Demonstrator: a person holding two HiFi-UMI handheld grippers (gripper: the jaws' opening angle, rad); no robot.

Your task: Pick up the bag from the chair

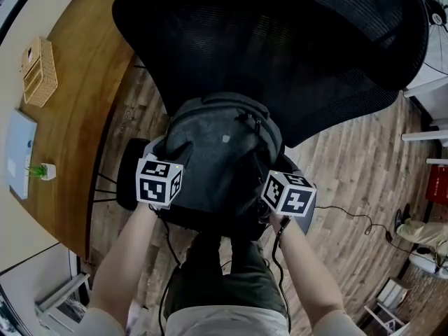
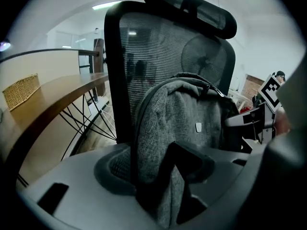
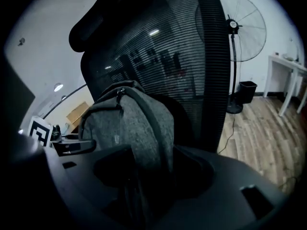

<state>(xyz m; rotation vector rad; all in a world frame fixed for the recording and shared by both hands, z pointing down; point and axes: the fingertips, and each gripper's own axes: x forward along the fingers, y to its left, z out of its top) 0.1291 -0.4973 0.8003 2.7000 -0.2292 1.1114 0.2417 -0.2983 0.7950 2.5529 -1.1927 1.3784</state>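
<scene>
A grey backpack (image 1: 217, 142) stands upright in front of the back of a black mesh office chair (image 1: 280, 40). My left gripper (image 1: 165, 168) is shut on the bag's left side, with its marker cube just behind. In the left gripper view the grey fabric (image 2: 177, 123) is pinched between the jaws of the left gripper (image 2: 165, 176). My right gripper (image 1: 280, 187) is shut on the bag's right side. The right gripper view shows the bag's edge (image 3: 139, 123) running down into the right gripper (image 3: 144, 176). The chair seat under the bag is hidden.
A curved wooden table (image 1: 77, 117) at the left carries a wicker basket (image 1: 38, 72) and a small plant (image 1: 42, 171). A pedestal fan (image 3: 240, 28) stands behind the chair on the right. A black cable (image 1: 350, 219) crosses the wood floor.
</scene>
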